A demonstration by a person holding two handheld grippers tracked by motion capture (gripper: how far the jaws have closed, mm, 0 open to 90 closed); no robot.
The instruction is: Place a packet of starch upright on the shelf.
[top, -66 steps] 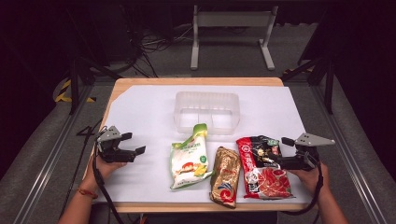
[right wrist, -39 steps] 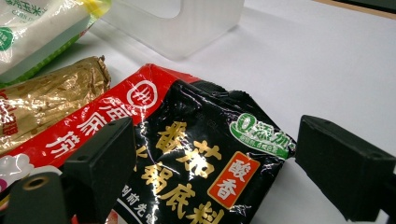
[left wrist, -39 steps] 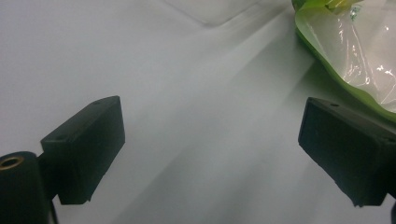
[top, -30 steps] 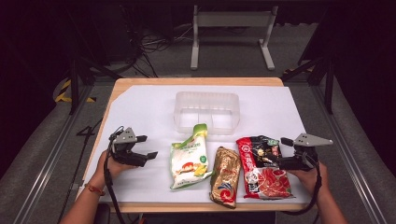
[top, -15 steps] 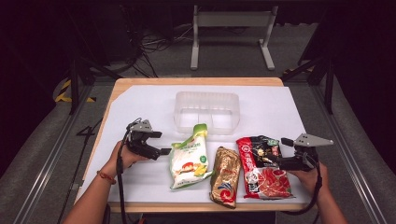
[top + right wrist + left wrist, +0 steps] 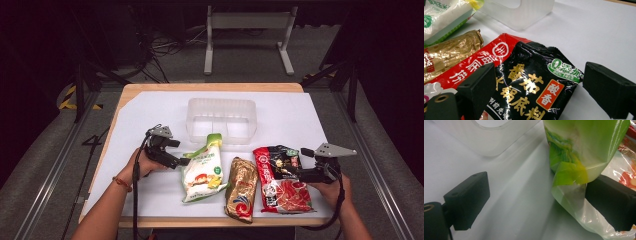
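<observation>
Reaching in from the near edge of the bench (image 6: 150, 107), both forearms lie low and angled inward; left claw (image 6: 181, 161), jaws just opened wide, straddles the green packet's (image 6: 202, 170) corner unclamped; right claw (image 6: 298, 163), also agape, holds nothing beside the red-black packet (image 6: 280, 180); gold packet (image 6: 241, 187) between; clear tub (image 6: 221, 119) beyond.

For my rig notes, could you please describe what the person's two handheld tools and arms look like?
Both are black. The left tool carries a small grey plate and trails a black cable along the forearm. The right tool has a larger grey three-cornered plate on top and a looping black cable. Each has blocky matte-black jaws with small holes. The forearms are bare of sleeves; the left wrist wears a thin red-orange band.
</observation>
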